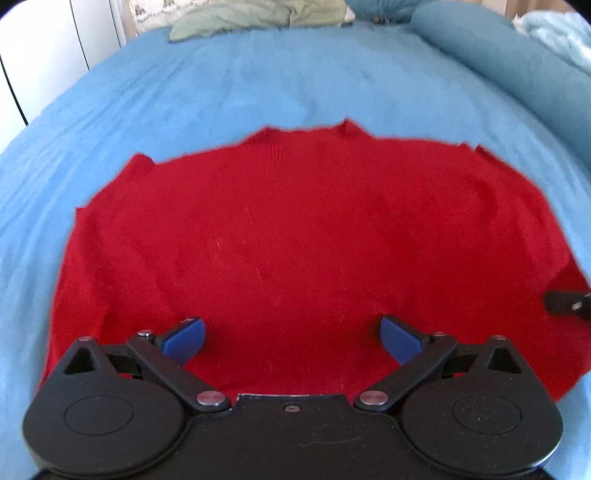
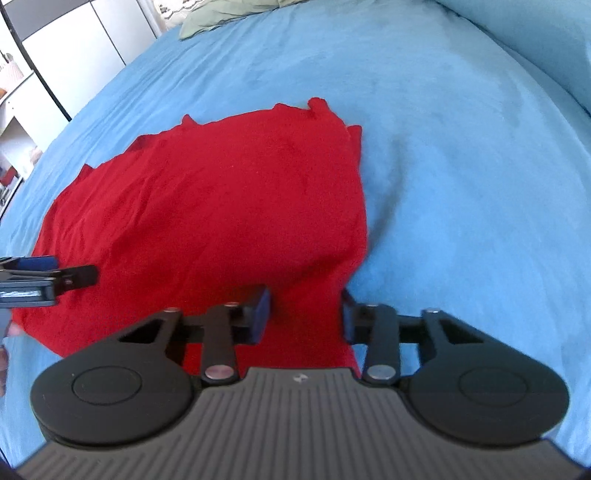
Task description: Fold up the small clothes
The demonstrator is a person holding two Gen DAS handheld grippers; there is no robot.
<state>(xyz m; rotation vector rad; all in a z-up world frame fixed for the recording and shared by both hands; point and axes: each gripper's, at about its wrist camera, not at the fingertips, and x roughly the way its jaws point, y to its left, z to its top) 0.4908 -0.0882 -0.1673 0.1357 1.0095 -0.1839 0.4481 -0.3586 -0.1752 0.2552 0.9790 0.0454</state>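
A red knit garment lies spread flat on the blue bedcover. My left gripper hovers over its near edge, jaws wide open, blue pads apart and nothing between them. In the right wrist view the same garment bunches up at its near right corner. That gathered corner fills the gap of my right gripper, with the pads pressing its sides. The left gripper shows at the left edge there. A tip of the right gripper shows at the left wrist view's right edge.
A green cloth and other bedding lie at the far end of the bed. A blue pillow sits at the far right. White cupboards and shelves stand past the bed's left side.
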